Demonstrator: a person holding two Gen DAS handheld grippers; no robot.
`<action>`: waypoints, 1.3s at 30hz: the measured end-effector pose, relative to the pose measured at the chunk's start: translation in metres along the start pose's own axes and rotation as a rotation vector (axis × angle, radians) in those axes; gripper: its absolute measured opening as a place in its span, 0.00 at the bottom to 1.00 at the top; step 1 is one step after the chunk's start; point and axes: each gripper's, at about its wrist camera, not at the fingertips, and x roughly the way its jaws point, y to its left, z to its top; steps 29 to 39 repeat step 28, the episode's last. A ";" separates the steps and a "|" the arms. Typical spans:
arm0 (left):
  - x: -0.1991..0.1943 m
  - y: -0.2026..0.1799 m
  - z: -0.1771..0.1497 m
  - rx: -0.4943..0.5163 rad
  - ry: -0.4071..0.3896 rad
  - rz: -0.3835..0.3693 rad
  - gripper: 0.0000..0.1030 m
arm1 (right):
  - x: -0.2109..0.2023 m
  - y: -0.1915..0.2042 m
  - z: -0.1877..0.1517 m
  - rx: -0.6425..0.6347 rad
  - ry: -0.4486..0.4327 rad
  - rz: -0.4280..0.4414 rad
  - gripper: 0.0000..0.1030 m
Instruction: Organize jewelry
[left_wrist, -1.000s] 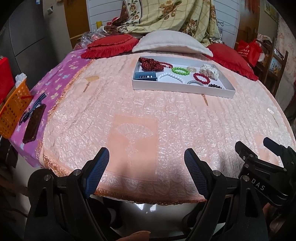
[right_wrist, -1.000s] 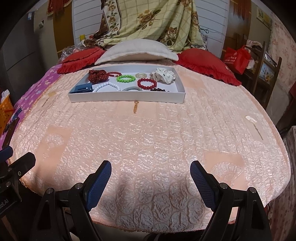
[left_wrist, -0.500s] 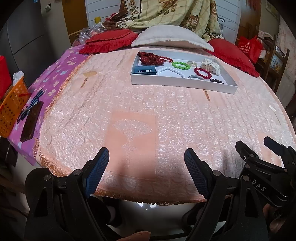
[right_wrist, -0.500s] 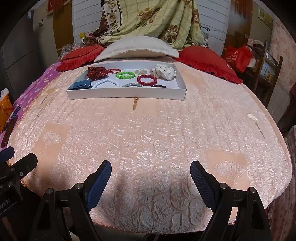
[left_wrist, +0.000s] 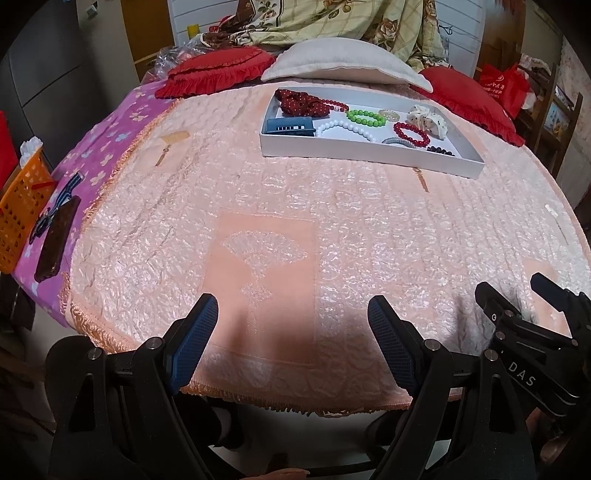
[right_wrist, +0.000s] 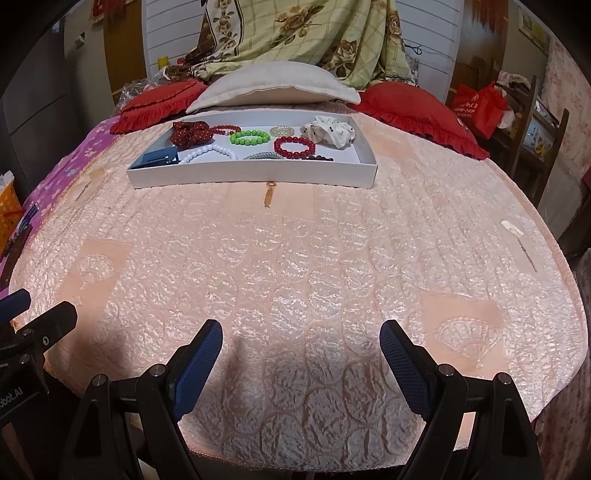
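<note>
A white tray (left_wrist: 369, 155) (right_wrist: 251, 177) lies at the far side of a pink quilted bed. In it are a dark red scrunchie (right_wrist: 192, 133), a green bead bracelet (right_wrist: 250, 137), a red bead bracelet (right_wrist: 294, 146), a white bead strand (right_wrist: 208, 152), a white scrunchie (right_wrist: 328, 130), a blue hair clip (right_wrist: 160, 157) and a dark bead bracelet (left_wrist: 441, 150). My left gripper (left_wrist: 291, 332) is open and empty over the bed's near edge. My right gripper (right_wrist: 301, 354) is open and empty, also near the front edge, far from the tray.
Red cushions (right_wrist: 417, 114) and a beige pillow (right_wrist: 273, 86) lie behind the tray. An orange basket (left_wrist: 20, 206) and a dark case (left_wrist: 55, 240) sit at the left on a purple sheet. A chair (right_wrist: 539, 147) stands at the right.
Both grippers have moved forward and a little higher over the bed, so the tray looks nearer. Both stay open and empty.
</note>
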 end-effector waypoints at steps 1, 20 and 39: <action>0.001 0.000 0.000 0.000 0.002 -0.002 0.81 | 0.001 0.000 0.000 -0.001 0.002 0.001 0.83; 0.003 -0.003 -0.002 0.004 0.007 0.001 0.81 | 0.004 0.003 -0.003 -0.006 0.008 0.006 0.83; 0.003 -0.001 -0.002 0.001 -0.007 0.019 0.81 | 0.006 0.002 -0.003 -0.003 0.014 0.009 0.83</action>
